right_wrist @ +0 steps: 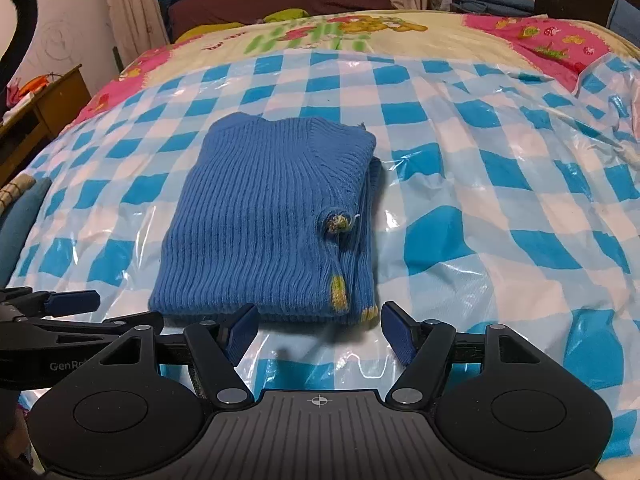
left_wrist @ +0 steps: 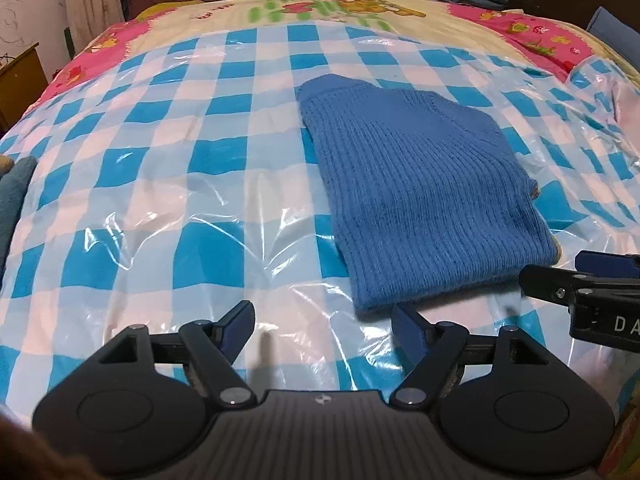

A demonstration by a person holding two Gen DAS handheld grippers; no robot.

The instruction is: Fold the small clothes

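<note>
A blue knitted sweater [right_wrist: 268, 220] lies folded on a shiny plastic sheet with blue and white squares [right_wrist: 500, 168]. The sheet covers a bed. In the right wrist view the sweater sits in the middle of the frame, a bit to the left. Small yellow bits show at its lower right edge. In the left wrist view it lies right of the middle.

The right gripper [right_wrist: 318, 330] is at the bottom of its frame, just in front of the sweater's near edge. Its two blue fingers are spread wide and hold nothing.

The left gripper [left_wrist: 324, 326] is at the bottom of its frame, near the sweater's lower left corner. Its fingers are spread wide too, with nothing between them.

A bright cartoon blanket [left_wrist: 320, 10] shows at the top of the frame, beyond the sheet.
</note>
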